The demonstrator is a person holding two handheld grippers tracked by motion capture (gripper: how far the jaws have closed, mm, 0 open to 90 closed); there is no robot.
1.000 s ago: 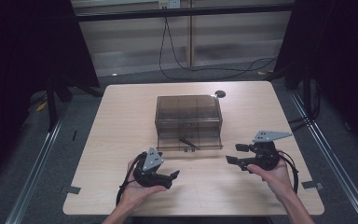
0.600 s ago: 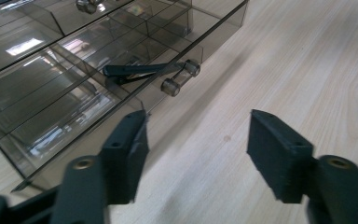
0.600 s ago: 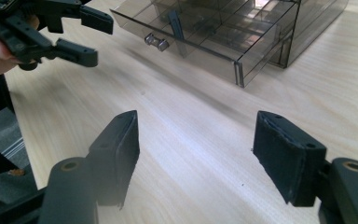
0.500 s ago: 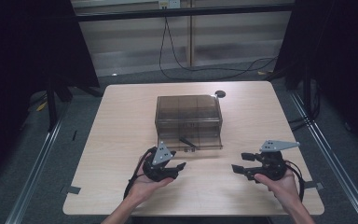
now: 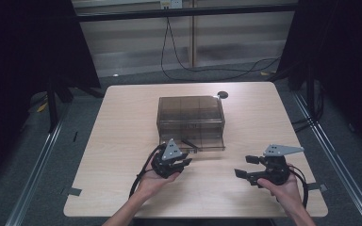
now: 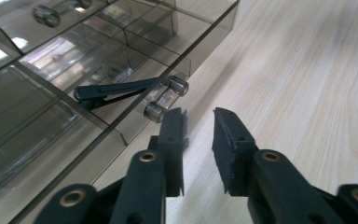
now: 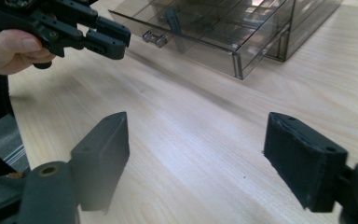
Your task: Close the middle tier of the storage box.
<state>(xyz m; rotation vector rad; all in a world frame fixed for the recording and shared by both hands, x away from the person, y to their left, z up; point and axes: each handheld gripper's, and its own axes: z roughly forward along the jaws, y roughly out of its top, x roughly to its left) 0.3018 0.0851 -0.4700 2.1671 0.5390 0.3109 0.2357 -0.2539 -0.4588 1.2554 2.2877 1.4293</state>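
Dark clip [image 6: 114, 91] behind tinted drawer [image 6: 74, 116] (blurred)

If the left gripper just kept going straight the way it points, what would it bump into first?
Most likely the clear handle on the pulled-out drawer of the smoky plastic box. The left gripper, jaws nearly closed with nothing between them, aims just beside it, so it might slip past onto bare table; depth is hard to judge.

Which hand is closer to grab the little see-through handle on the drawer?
The left, I'd say. Its tongs sit right beside the drawer handle, jaws just closing with nothing between them yet. The right tongs are open wide over bare table, farther from the smoky plastic drawer box.
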